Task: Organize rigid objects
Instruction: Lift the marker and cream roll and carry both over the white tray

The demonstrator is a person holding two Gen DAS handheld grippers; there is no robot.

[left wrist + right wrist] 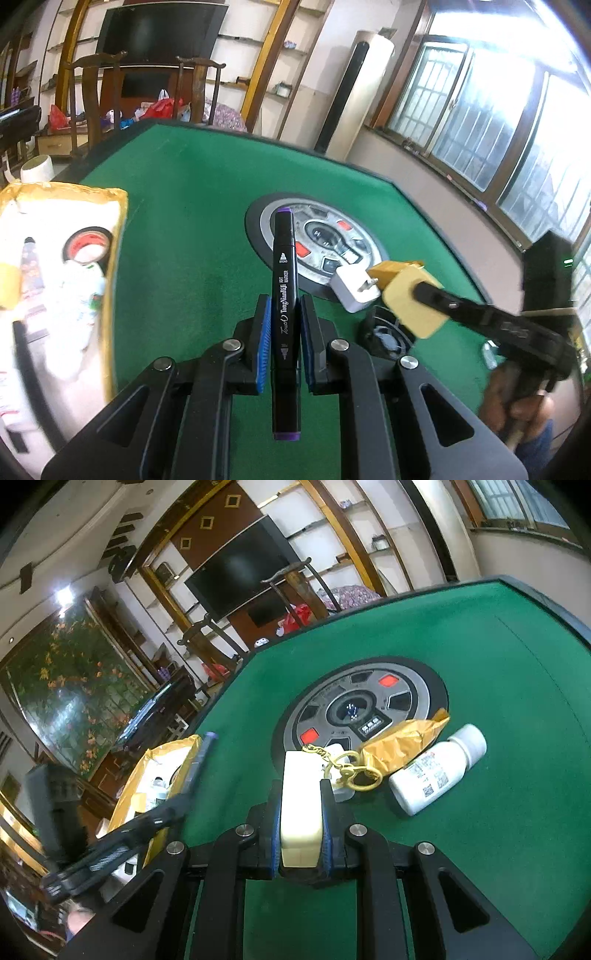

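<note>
Black plastic, slim and smooth, is being trusted to two blue pads; the marker [283,295] is being clamped between the fingers of the left gripper [283,325] only along its lower middle, with the purple-capped top reaching well beyond the fingertips and the purple bottom end hanging back between the arms; if the pads are being pressed unevenly, the marker is likely to be swung like a lever or slid lengthwise out of the grip; a knock of the long free end against the box wall is judged the likeliest cause.

Cream-coloured and blocky, the eraser-like block [300,805] is being squeezed between the fingers of the right gripper [301,812], its far end standing out past the tips; in the left view its yellowish face [410,299] is being held just beside, perhaps touching, the white charger [354,291]; the charger's prongs or the gold key chain [347,768] could be snagged and dragged if the block is being carried across them; whether contact is being made cannot be told.

A white bottle [437,771] is lying on its side on the green table [498,686], near a crumpled yellow wrapper [402,742], both apart from the right gripper; either could be nudged and rolled by a careless sweep.

The cardboard box [114,236], holding a roll of tape [86,243] and other things, is being kept to the left of the left gripper, near but apart; the marker is being held over bare felt, not yet over the box.
</note>
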